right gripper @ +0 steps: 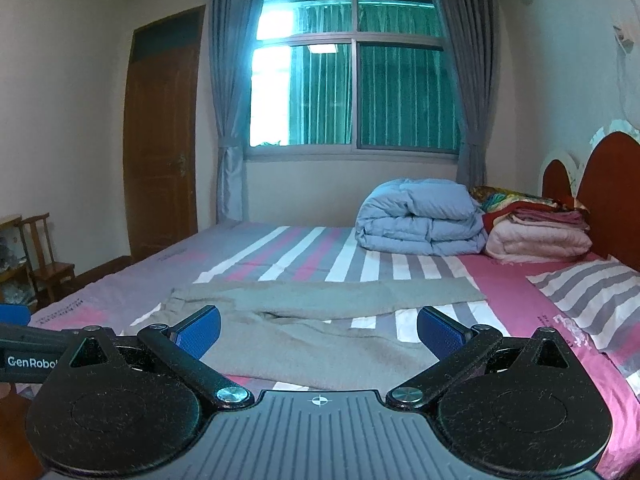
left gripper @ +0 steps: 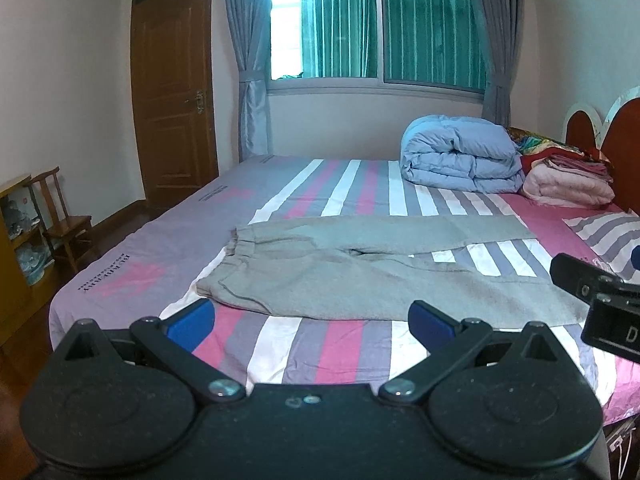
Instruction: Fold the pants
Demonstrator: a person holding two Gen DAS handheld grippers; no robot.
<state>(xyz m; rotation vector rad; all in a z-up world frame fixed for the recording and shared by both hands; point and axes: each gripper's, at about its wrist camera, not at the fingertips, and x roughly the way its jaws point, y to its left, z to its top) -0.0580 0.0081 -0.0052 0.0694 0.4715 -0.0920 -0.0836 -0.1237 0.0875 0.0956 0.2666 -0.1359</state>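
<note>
Both tools agape above grey pants on striped bed

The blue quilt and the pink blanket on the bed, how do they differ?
The blue quilt is bulkier and puffy; the pink blanket is lower and flatter. The quilt lies farther from the headboard; the blanket lies beside it. Both are folded, lying past the gray pants.

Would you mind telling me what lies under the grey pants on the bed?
The grey pants lie flat on the striped bedsheet, whose pink, white and grey stripes show all around them. Whatever is directly beneath the fabric is covered.
</note>
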